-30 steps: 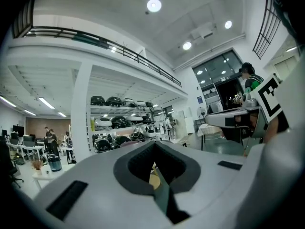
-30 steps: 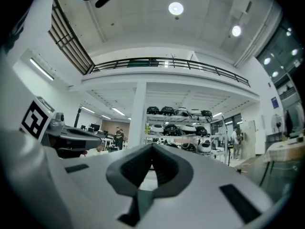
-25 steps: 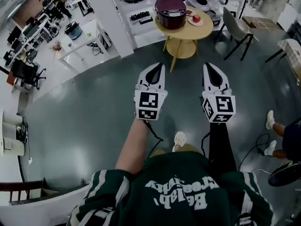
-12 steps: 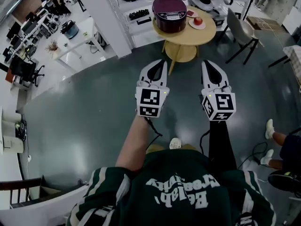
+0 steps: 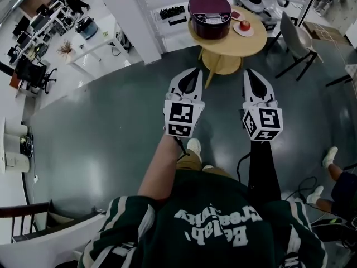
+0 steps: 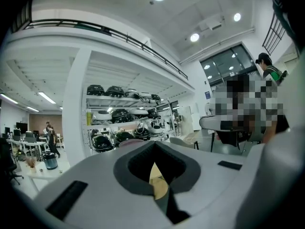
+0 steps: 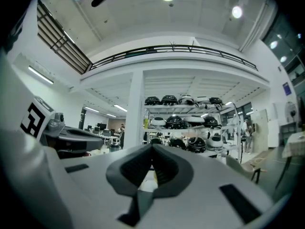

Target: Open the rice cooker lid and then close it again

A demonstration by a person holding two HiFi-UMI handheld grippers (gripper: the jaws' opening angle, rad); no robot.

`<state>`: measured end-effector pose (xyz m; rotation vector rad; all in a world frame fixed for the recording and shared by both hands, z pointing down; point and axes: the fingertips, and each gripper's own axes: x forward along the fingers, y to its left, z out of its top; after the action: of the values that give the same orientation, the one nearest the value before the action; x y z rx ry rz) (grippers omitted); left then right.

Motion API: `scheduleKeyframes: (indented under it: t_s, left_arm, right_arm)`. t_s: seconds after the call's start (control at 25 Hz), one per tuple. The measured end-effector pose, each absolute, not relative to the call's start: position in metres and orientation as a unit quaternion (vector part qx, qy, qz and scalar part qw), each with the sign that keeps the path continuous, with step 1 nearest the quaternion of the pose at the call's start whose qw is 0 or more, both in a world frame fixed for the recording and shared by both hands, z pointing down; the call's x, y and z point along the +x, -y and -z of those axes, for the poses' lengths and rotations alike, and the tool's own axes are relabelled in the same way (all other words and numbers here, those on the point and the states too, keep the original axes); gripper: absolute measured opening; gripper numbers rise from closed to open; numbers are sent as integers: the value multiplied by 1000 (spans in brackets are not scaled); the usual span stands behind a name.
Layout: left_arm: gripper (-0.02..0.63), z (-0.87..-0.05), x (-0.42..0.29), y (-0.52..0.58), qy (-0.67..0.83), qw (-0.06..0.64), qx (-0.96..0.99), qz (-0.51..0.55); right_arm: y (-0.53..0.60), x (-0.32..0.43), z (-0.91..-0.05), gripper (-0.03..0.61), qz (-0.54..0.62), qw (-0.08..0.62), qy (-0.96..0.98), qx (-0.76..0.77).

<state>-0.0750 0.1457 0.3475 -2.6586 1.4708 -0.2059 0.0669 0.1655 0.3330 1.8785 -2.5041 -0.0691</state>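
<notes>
My left hand-held gripper and right hand-held gripper were closed, empty; unopened, they might shove the twelve-o'clock rice cooker.

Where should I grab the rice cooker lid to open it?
Probably the front edge of the rice cooker lid, just above the pale control panel, coming from the near side of the round table. The panel faces you, so the hinge is likely at the back. The latch is too small to see.
</notes>
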Motion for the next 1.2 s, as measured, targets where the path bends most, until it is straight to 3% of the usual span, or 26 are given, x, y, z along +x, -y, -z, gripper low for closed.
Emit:
scheduleKeyframes:
  t_s: [1.2]
  left_arm:
    - [0,-350,-23,230,-402,60,-911,66]
  right_arm:
    - [199,82,-326,5,40,7,779,625]
